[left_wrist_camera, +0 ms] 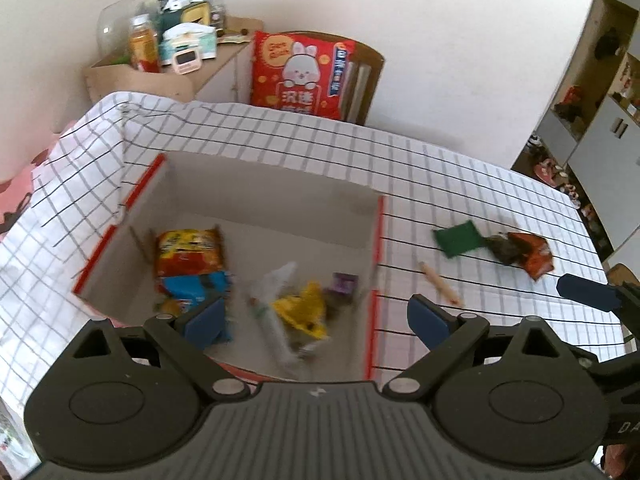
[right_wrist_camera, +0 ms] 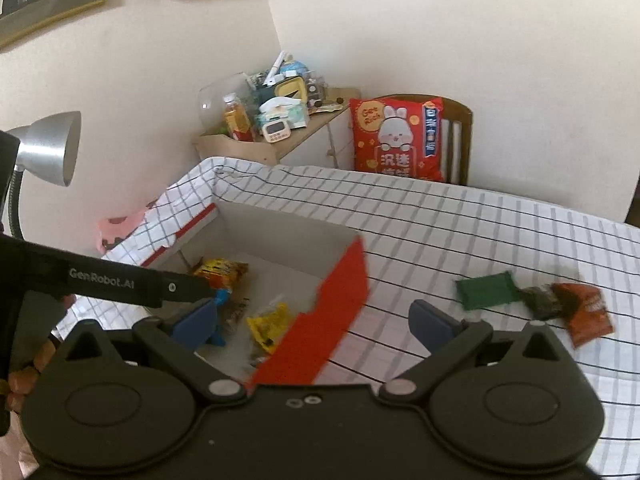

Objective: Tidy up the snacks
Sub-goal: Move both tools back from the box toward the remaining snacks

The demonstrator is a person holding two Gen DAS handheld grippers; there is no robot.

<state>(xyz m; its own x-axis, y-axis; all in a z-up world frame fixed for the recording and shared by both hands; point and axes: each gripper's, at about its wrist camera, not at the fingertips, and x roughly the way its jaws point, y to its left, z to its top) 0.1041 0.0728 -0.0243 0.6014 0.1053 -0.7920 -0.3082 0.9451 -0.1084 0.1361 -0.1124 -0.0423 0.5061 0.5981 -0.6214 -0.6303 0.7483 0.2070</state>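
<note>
While both jaws stand spread and empty, left gripper over snack-filled box, right gripper beside it, green packet and orange packet on checked tablecloth.

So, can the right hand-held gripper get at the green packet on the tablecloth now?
Probably yes. The right hand-held gripper is open and empty, and the green packet lies flat on the tablecloth outside the box, with nothing between them.
</note>
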